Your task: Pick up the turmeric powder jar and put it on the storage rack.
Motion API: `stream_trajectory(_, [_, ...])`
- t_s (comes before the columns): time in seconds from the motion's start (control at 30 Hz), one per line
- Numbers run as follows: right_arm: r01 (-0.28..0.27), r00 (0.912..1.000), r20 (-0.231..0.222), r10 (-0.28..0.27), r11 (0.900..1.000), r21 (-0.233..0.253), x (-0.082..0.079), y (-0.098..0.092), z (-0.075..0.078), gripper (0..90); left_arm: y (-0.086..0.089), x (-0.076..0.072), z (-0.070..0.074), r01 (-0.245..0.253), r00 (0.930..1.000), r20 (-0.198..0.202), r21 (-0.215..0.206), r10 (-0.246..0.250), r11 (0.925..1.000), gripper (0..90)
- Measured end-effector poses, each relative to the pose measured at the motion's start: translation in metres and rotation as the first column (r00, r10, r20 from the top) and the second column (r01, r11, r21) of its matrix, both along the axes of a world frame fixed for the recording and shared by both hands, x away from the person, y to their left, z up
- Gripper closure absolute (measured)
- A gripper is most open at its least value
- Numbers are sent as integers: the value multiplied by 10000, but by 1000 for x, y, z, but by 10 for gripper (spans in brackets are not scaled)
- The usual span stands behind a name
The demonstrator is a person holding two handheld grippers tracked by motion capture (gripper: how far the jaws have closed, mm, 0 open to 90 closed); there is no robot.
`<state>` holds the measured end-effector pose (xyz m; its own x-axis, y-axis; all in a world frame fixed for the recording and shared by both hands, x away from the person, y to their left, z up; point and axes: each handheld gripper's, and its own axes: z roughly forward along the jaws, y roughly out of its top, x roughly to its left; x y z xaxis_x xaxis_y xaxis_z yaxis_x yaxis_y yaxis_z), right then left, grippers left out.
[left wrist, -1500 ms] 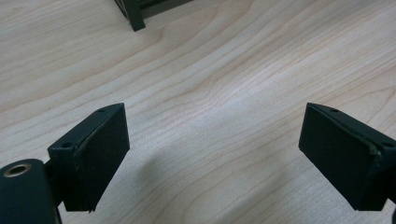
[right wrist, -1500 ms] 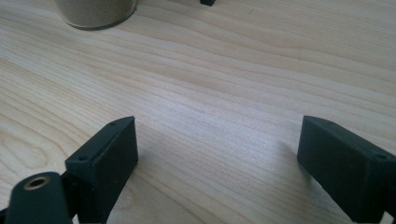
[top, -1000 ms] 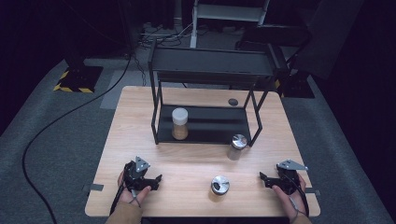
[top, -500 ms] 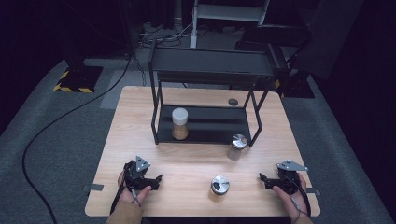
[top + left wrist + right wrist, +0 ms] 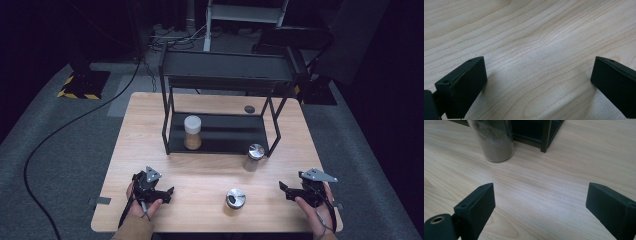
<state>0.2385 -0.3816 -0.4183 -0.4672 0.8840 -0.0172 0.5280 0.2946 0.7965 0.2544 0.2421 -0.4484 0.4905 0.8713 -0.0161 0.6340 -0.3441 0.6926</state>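
Short steel-lidded glass jar [image 5: 235, 198] stands on the pale wooden table [image 5: 200, 172] between left gripper [image 5: 167, 192] and right gripper [image 5: 283, 189], both spread and empty. Nothing has shifted since earlier frames; handling not begun.

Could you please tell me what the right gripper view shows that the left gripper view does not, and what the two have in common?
The right gripper view alone takes in the lower part of a glass jar holding brownish powder, and a black rack whose corner post stands on the wood behind it. The left gripper view alone adds nothing further: bare wood grain lies between its jaws. Both share the wooden table and a pair of black jaws standing wide apart with nothing between them, on the left claw and the right claw.
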Motion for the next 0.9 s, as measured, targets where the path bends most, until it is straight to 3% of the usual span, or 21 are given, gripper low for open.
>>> stream_trajectory(0.63, [-333, 9994, 87, 332, 9994, 128, -7, 19, 44, 89, 0, 0, 0, 0, 10000, -5, 2, 0, 10000, 4])
stream_trajectory(0.9, [-577, 9982, 159, 573, 9981, 234, -9, 30, 55, 89, 0, 0, 0, 0, 10000, -5, 2, 0, 10000, 5])
